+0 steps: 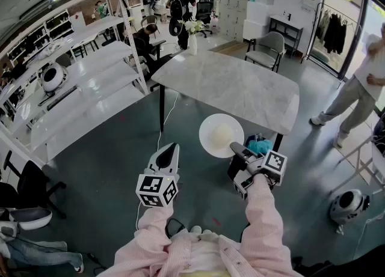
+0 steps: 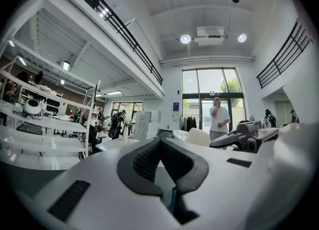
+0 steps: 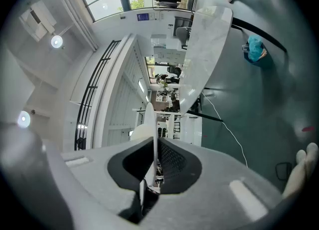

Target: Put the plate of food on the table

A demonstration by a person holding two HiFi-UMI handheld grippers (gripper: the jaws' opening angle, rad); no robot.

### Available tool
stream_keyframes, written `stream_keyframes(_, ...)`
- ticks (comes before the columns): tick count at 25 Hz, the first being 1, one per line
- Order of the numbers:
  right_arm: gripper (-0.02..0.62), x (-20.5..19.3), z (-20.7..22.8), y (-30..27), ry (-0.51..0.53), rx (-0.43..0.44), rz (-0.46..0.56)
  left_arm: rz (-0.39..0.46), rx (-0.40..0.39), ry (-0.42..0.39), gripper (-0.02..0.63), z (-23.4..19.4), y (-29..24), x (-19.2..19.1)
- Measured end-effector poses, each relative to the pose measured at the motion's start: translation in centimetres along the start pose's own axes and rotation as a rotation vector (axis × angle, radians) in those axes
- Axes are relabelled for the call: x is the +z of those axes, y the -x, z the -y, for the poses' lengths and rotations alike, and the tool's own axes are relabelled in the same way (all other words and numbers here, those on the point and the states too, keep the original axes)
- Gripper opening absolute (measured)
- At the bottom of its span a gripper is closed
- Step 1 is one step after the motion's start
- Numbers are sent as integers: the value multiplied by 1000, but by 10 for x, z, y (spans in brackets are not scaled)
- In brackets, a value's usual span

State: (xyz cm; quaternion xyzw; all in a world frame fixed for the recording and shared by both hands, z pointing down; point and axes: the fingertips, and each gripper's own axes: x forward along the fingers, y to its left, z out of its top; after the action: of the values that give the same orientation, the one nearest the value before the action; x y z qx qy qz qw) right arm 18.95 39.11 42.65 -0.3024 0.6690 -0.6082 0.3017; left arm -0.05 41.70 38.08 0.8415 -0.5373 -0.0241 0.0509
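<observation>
While the right tool [image 1: 236, 148] [image 3: 154, 149] is clamped on the rim of the white plate [image 1: 221, 135] [image 3: 149, 116], the plate sticks out ahead of its jaws. In the right gripper view it shows edge-on, with the rim pinched between both pads. A pale mound of food [image 1: 221, 133] sits at the plate's centre. From the head view, the plate is at the near edge of the marble desk [image 1: 228, 86], mostly over the floor. The left tool [image 1: 170, 148] [image 2: 162, 146] is level with it, off to the left, jaws together on nothing and well apart from the plate.
</observation>
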Motion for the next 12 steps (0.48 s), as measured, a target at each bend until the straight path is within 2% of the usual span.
stream_keyframes(12, 23, 2, 7, 18, 2, -26, -3, 2, 19, 16, -8, 16, 7, -7)
